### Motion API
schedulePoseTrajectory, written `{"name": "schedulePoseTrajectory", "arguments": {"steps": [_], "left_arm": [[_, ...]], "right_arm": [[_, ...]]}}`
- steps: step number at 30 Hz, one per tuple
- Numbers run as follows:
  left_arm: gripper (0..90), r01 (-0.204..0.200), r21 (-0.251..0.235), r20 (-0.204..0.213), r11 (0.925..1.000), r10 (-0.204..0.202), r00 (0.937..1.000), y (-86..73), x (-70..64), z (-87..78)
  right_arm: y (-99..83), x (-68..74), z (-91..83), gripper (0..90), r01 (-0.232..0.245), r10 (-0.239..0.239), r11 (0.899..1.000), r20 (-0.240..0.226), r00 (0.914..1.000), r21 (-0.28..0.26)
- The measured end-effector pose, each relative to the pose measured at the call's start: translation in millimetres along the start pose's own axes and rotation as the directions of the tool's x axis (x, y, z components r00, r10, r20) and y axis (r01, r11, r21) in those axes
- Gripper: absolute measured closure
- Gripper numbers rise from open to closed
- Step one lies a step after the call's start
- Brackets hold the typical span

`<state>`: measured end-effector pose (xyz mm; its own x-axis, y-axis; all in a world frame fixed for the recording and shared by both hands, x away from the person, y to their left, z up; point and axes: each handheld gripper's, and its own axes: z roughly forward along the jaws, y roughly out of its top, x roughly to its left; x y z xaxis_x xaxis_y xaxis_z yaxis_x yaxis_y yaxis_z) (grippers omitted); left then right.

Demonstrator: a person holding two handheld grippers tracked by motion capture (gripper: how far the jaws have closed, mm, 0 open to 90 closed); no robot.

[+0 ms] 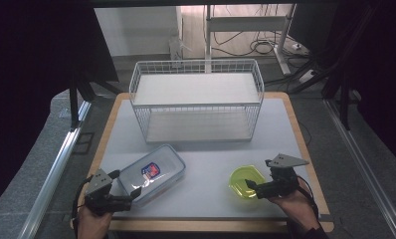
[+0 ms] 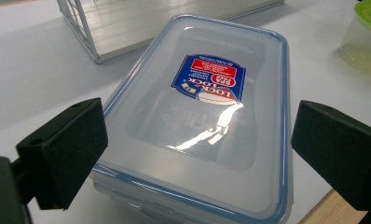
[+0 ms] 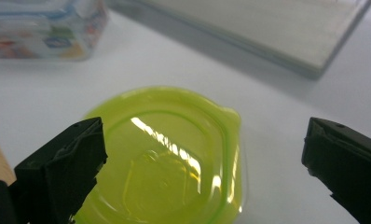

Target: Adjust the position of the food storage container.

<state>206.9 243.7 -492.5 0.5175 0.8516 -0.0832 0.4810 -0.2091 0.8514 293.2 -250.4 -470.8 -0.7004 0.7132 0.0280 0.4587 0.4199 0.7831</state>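
A clear rectangular food box with a blue-rimmed lid and a red and blue label lies on the white table at the front left. My left gripper is open, its jaws standing either side of the box's near end. A small round container with a yellow-green lid sits at the front right. My right gripper is open too, with its jaws wide on both sides of that lid, just above it.
A white wire rack with two shelves stands at the back middle of the table. The table's wooden edge runs along the front. The rack's lower shelf corner lies just beyond the box.
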Motion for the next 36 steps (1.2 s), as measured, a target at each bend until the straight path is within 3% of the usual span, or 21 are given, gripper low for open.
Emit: {"name": "schedulePoseTrajectory", "arguments": {"steps": [6, 11, 22, 26, 29, 30, 31, 33, 34, 36], "left_arm": [[0.2, -0.021, 0.030, -0.028, 0.9993, 0.022, 0.9994, -0.8, -4.5, 2.5], [0.7, -0.062, 0.013, -0.031, 0.9980, 0.062, 0.9976, 0.0, -9.3, 0.3], [2.6, -0.097, 0.003, -0.058, 0.9953, 0.097, 0.9936, 0.5, -14.6, 0.6], [2.4, -0.081, 0.010, -0.049, 0.9966, 0.082, 0.9954, 1.0, -14.6, 2.1], [2.4, -0.076, 0.005, -0.041, 0.9971, 0.076, 0.9963, 1.1, -15.2, 2.6], [2.4, -0.078, 0.005, -0.042, 0.9970, 0.078, 0.9961, 1.2, -15.5, 2.5], [2.4, -0.077, 0.003, -0.042, 0.9971, 0.077, 0.9962, 1.3, -15.7, 2.3], [2.5, -0.074, -0.003, -0.039, 0.9972, 0.074, 0.9965, 1.5, -15.6, 1.9], [2.6, -0.074, 0.002, -0.040, 0.9972, 0.075, 0.9964, 1.5, -15.5, 2.1], [2.7, -0.079, 0.006, -0.042, 0.9969, 0.079, 0.9960, 1.1, -15.8, 2.9]], "right_arm": [[-1.3, -3.1, 2.4, 6.3, -0.018, 0.018, 1.000, 0.014, 0.9997, 0.009], [-0.5, -3.8, 2.1, 11.6, -0.025, 0.025, 1.000, 0.021, 0.9995, 0.002], [1.1, -1.8, 1.2, 22.6, -0.006, 0.006, 1.000, 0.016, 0.9999, 0.014], [6.1, 5.4, -0.8, 33.8, 0.036, -0.036, 0.999, 0.019, 0.9992, 0.008], [11.3, 12.1, -2.3, 48.4, 0.065, -0.065, 0.998, -0.011, 0.9978, -0.001], [13.1, 17.6, -1.4, 56.8, 0.101, -0.101, 0.995, -0.018, 0.9947, 0.006], [13.1, 17.6, -1.4, 56.8, 0.101, -0.101, 0.995, -0.018, 0.9947, 0.006], [14.4, 23.2, 0.0, 64.5, 0.132, -0.132, 0.991, -0.038, 0.9906, 0.003], [16.4, 29.2, 0.9, 72.4, 0.162, -0.163, 0.987, -0.060, 0.9849, -0.008], [18.5, 35.6, 1.4, 79.7, 0.195, -0.196, 0.981, -0.076, 0.9777, -0.013]]}}
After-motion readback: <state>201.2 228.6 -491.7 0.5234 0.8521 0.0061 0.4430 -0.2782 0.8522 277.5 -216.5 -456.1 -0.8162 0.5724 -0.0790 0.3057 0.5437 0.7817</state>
